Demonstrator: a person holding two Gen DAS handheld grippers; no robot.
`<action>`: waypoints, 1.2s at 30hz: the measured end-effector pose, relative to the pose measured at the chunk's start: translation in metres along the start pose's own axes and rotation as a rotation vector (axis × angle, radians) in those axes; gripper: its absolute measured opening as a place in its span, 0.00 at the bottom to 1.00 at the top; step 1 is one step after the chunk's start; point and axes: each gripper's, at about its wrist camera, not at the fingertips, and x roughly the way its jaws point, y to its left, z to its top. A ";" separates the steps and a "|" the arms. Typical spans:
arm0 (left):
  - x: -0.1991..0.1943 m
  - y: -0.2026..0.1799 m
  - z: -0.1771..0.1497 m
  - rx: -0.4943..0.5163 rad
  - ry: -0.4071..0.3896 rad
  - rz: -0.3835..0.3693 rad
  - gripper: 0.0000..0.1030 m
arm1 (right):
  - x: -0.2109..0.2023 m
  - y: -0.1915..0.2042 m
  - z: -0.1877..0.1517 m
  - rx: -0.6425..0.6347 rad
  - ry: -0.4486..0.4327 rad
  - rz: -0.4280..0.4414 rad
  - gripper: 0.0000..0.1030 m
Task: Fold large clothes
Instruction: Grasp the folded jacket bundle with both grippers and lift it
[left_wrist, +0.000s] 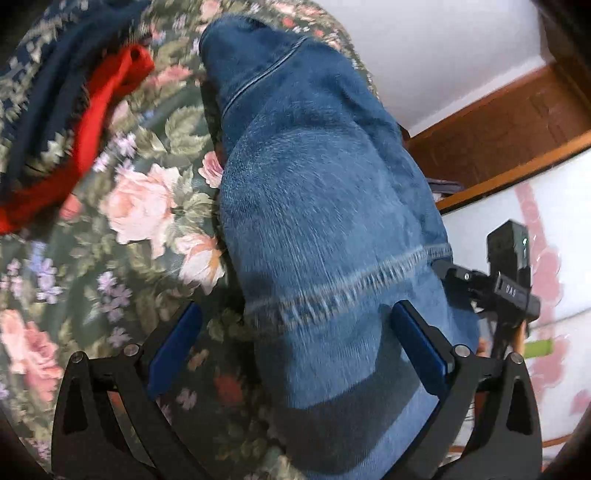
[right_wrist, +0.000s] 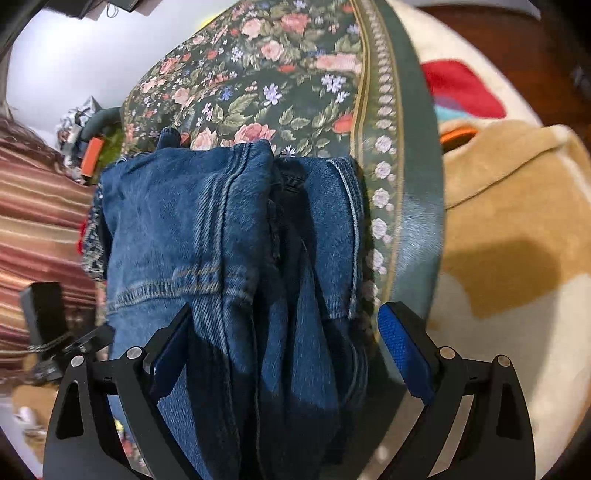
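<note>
The left wrist view alone shows a red garment (left_wrist: 92, 122) and a dark navy patterned one (left_wrist: 40, 74) heaped together on the floral bedspread (left_wrist: 140, 206), well to the left of the jeans (left_wrist: 321, 206); it also catches the right tongs (left_wrist: 441, 267) at the jeans' right edge, by the stitched hem band, though whether they touch the cloth there cannot be told. The right wrist view alone shows the bedspread's green bordered edge (right_wrist: 406, 184) just right of the jeans (right_wrist: 207, 229), a tan and cream blanket (right_wrist: 509, 229) beyond that border, and a striped cloth (right_wrist: 37, 221) off to the jeans' left. The jeans lie on the bedspread as a long folded bundle — their long axis runs straight away from both cameras, with the near end under the tongs and the far end up the bed. In the right view the layers sit side by side, seams running lengthwise. The left tongs (left_wrist: 295, 339) stand wide open, straddling the near part of the jeans, the pads clear of the denim and gripping nothing. The right tongs (right_wrist: 284, 347) are likewise spread wide over the jeans — denim lies between the pads, but they are not pressing on it. No container shows in either view.
</note>
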 end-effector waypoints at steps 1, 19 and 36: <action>0.005 0.002 0.004 -0.014 0.003 -0.005 1.00 | 0.002 -0.001 0.001 0.008 0.001 0.007 0.96; 0.016 -0.013 0.008 -0.078 0.042 -0.147 0.56 | -0.011 0.034 0.003 -0.003 -0.013 0.025 0.41; -0.173 -0.024 0.043 0.126 -0.228 -0.106 0.49 | -0.052 0.198 0.019 -0.199 -0.179 0.070 0.30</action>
